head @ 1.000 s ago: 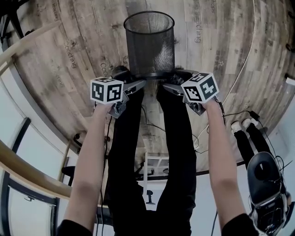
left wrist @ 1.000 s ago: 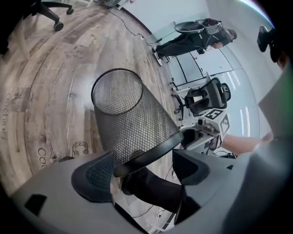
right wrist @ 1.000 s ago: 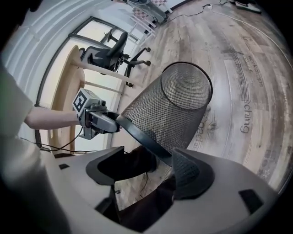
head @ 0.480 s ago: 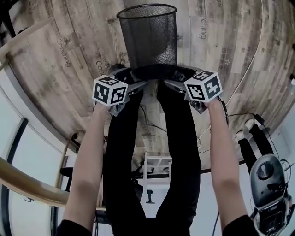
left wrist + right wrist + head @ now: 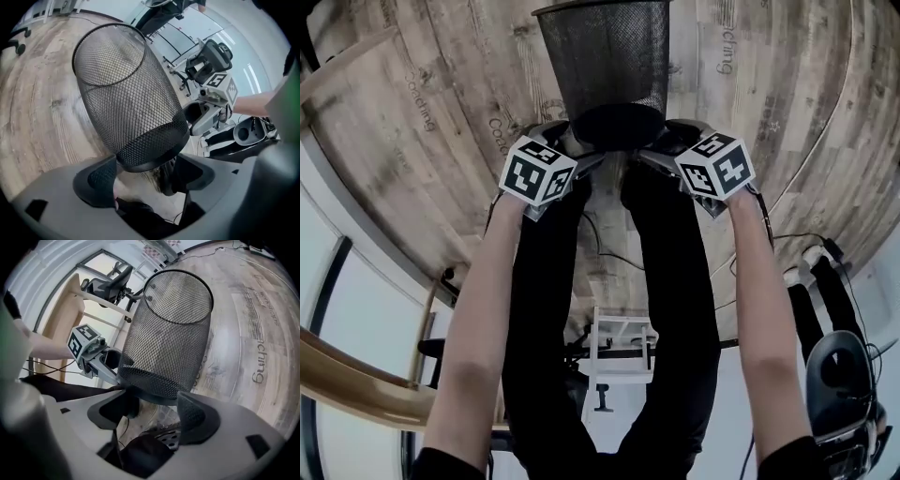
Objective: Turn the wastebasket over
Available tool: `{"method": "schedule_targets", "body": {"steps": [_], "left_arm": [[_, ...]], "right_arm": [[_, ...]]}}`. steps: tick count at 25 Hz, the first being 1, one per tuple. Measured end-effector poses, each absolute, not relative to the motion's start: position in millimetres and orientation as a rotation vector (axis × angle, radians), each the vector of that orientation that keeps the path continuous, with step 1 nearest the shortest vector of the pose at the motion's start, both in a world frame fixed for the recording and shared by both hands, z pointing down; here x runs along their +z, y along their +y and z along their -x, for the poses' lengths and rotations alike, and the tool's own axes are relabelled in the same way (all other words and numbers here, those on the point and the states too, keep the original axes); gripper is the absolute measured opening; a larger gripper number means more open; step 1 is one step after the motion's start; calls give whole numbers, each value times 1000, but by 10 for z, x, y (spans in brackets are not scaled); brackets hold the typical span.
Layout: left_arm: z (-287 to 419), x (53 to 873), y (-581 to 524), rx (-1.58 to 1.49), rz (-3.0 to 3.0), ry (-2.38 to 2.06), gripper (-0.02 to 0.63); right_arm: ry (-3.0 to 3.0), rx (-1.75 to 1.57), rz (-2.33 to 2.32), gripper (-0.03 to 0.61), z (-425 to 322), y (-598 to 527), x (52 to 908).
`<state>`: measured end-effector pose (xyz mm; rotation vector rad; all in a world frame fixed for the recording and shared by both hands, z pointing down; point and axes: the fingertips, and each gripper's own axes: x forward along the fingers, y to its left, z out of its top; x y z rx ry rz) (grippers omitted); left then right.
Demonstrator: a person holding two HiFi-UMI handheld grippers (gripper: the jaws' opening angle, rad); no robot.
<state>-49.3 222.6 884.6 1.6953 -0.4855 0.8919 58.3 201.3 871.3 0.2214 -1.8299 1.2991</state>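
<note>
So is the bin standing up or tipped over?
Standing up. The wastebasket has its wide open rim on top and its narrow base on the wooden floor.

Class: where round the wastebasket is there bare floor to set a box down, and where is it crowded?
Bare wood floor lies left of the wastebasket, to the wooden rail, and right of it, toward the office chair. Crowded: the basket's foot, where left gripper, right gripper and shoes gather.
</note>
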Motion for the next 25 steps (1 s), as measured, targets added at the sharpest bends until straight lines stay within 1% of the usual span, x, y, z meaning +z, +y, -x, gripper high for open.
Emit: {"method": "schedule_targets", "body": {"steps": [6, 14, 20, 25], "left_arm": [[471, 9022, 2259, 944, -1687, -445, 396], [614, 8927, 2211, 910, -1612, -469, 396], [945, 8693, 1576, 623, -1504, -712, 404], [1226, 8638, 877, 372, -1452, -888, 411]], "right_arm": [[-1842, 1244, -208, 325, -597, 1997, 8862], [-1820, 1314, -225, 325, -566, 1895, 8714], [-1848, 1354, -405, 348, -658, 1344, 8593], [-1913, 1444, -565, 357, -524, 705, 8559]]}}
